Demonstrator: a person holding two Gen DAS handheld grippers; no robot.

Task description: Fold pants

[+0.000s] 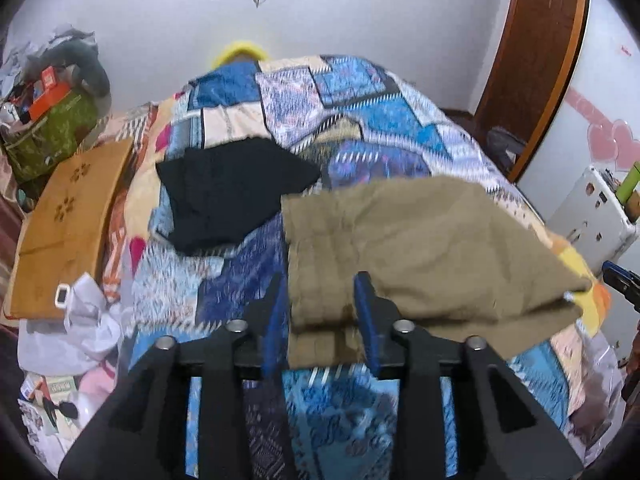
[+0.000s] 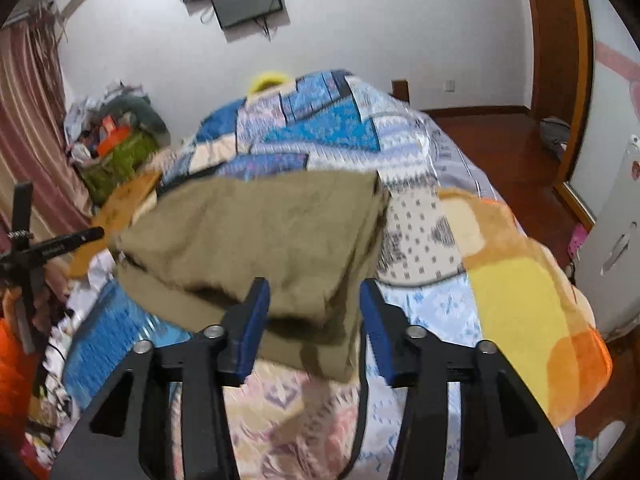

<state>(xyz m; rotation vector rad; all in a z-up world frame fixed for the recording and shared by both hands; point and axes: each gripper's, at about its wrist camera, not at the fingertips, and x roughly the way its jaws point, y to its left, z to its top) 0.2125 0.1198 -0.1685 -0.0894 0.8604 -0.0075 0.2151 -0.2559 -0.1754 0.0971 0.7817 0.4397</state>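
Both tools, left and right, stand apart around the folded khaki pants at the bed's near edge; a snagged layer could spoil the fold.

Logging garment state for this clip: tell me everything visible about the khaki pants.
The khaki pants are plain olive-tan woven cloth, folded into a thick layered rectangle with stacked edges showing nearest the cameras. They lie flat on the patterned quilt, just right of a black garment. The left tongs straddle their near left corner and the right tongs their near right corner, both open. Blur hides finer detail.
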